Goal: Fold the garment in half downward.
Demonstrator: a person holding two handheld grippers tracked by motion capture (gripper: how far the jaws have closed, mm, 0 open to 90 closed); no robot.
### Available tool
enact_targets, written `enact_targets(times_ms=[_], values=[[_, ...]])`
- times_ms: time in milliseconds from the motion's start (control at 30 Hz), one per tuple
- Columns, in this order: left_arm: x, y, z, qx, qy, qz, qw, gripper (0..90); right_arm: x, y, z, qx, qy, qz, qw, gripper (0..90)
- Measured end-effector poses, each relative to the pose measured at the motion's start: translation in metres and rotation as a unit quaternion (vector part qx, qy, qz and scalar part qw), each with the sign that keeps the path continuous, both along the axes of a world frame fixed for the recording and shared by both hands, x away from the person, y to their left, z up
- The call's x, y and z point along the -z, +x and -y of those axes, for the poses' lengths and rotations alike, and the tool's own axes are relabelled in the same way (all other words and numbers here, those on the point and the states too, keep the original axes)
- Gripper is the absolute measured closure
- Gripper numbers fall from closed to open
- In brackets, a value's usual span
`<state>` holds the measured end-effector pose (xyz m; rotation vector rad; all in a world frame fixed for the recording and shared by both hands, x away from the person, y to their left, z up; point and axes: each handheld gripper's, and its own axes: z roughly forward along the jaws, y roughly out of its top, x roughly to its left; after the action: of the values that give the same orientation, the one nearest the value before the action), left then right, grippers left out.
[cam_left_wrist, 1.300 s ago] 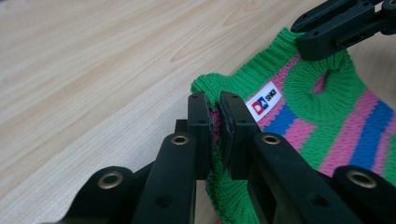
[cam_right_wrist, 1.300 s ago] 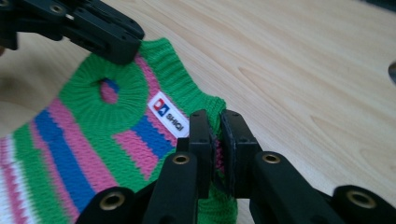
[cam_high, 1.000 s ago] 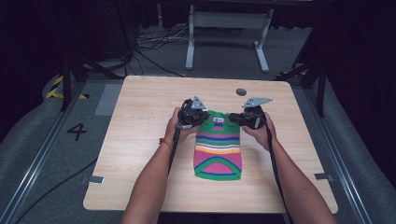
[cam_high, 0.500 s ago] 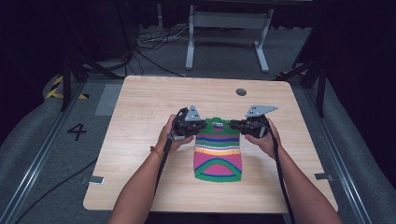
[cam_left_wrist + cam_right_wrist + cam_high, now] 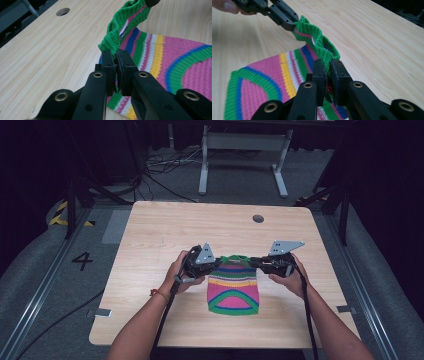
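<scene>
- The left claw (image 5: 218,264) and right claw (image 5: 253,263) are clamped on the green collar (image 5: 117,35) of the knit (image 5: 233,290), one at each end.
- Both claws are drawn nearer the person than a second ago, the knit dragged along the table (image 5: 150,240); repositioning is judged under way.

The bench (image 5: 165,230) is evenly lit from above while the floor beyond it, toward 12 o'clock, sinks into near-black. Shadows are soft, without glare. In both gripper views the near jaws blur; the knitted garment (image 5: 274,75) smears at 8 o'clock in the right gripper view.
</scene>
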<state>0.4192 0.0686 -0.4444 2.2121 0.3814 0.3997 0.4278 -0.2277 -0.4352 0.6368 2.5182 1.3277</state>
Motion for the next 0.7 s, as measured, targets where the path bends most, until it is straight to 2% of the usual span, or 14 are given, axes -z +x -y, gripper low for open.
enact_targets(times_ms=[100,167,233,333,400,533,633,667,700], values=[[0.004,-0.011,0.000,0.015,0.009,-0.006,0.9998,85.3,-0.002,-0.015,0.001,-0.025,-0.008,0.002,0.9996,83.2],[0.007,-0.015,0.000,0.020,0.012,-0.009,0.9997,85.3,-0.002,-0.019,0.001,-0.029,-0.011,0.002,0.9995,83.2],[0.010,-0.022,0.000,0.029,0.021,-0.010,0.9993,85.3,0.000,-0.032,0.002,-0.046,-0.019,0.001,0.9987,83.2],[0.013,-0.029,0.000,0.035,0.028,-0.013,0.9989,85.3,0.000,-0.037,0.002,-0.052,-0.027,0.001,0.9983,83.1],[0.015,-0.034,-0.001,0.040,0.032,-0.013,0.9986,85.4,0.002,-0.047,0.002,-0.068,-0.037,-0.003,0.9970,82.8],[0.018,-0.043,-0.002,0.057,0.043,-0.022,0.9972,85.5,0.005,-0.056,0.001,-0.081,-0.044,-0.007,0.9957,82.8],[0.018,-0.049,-0.002,0.065,0.056,-0.023,0.9961,85.6,0.009,-0.065,-0.001,-0.096,-0.058,-0.010,0.9937,82.4],[0.017,-0.053,-0.002,0.072,0.065,-0.017,0.9951,85.6,0.011,-0.070,-0.003,-0.104,-0.064,-0.011,0.9925,82.3],[0.017,-0.053,-0.002,0.072,0.065,-0.017,0.9951,85.6,0.011,-0.070,-0.003,-0.104,-0.064,-0.011,0.9925,82.3]])
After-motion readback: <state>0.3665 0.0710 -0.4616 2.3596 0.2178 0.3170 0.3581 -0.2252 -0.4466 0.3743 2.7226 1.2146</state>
